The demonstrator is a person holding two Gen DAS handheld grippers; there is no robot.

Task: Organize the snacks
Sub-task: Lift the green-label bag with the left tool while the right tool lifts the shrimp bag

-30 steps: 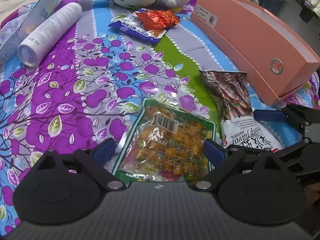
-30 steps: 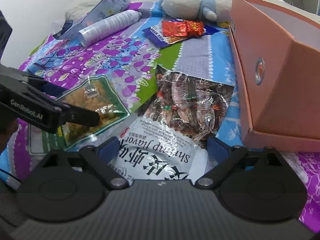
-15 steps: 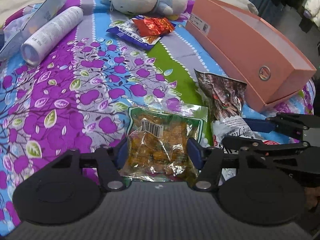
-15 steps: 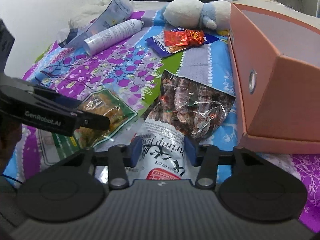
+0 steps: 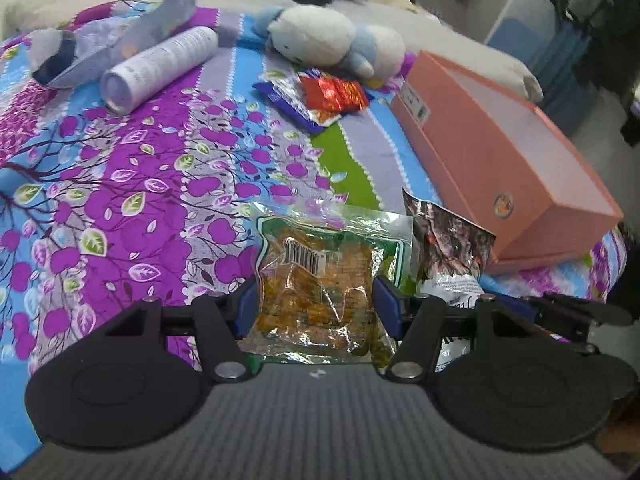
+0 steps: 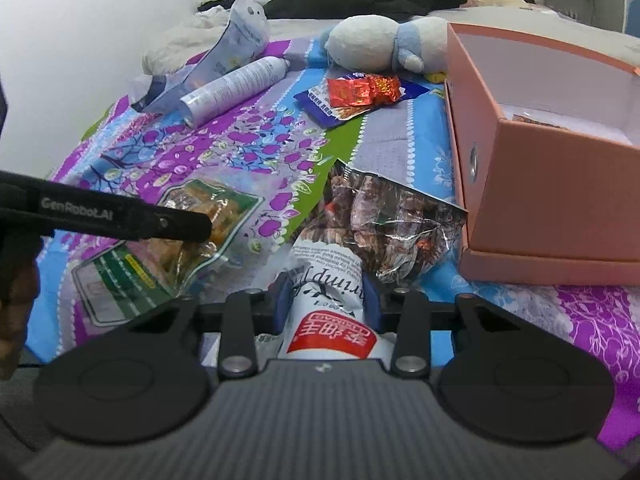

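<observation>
I'm gripping the green snack bag (image 5: 316, 280) between my left hand-held gripper (image 5: 316, 306) pads. My right hand-held gripper (image 6: 324, 300) is closing, pinching the shrimp snack bag (image 6: 360, 240) between its pads; the pink box (image 6: 560, 160) is sitting just right of it on the bed (image 5: 140, 180).

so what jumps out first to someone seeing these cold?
Each gripper pinches a snack bag at the near edge: the left gripper a clear green-bordered bag of orange snacks, the right gripper, jaws closing, a white shrimp-flavour bag. Right of them lies an open salmon-pink cardboard box on the purple floral bedsheet.
</observation>
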